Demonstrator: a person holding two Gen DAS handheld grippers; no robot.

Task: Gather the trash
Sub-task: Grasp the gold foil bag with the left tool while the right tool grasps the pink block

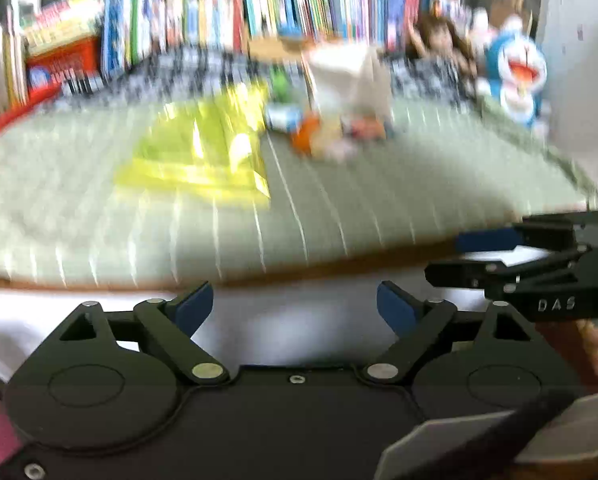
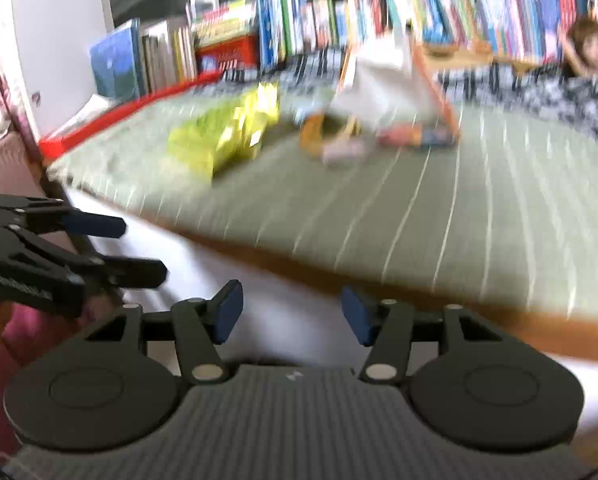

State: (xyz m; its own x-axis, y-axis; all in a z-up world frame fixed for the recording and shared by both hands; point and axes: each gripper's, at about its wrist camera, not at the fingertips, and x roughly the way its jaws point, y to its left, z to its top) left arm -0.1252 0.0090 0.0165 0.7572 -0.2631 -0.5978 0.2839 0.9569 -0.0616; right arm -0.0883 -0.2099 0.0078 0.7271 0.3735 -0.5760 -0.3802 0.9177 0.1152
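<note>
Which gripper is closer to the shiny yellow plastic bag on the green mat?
Left, slightly. The left gripper sits almost straight before the shiny yellow plastic bag; the right gripper is further to its right. Both hang open, off the green mat.

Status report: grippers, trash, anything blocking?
Left gripper and right gripper open, empty. Yellow wrapper and small litter on mat by paper bag. Path clear.
</note>
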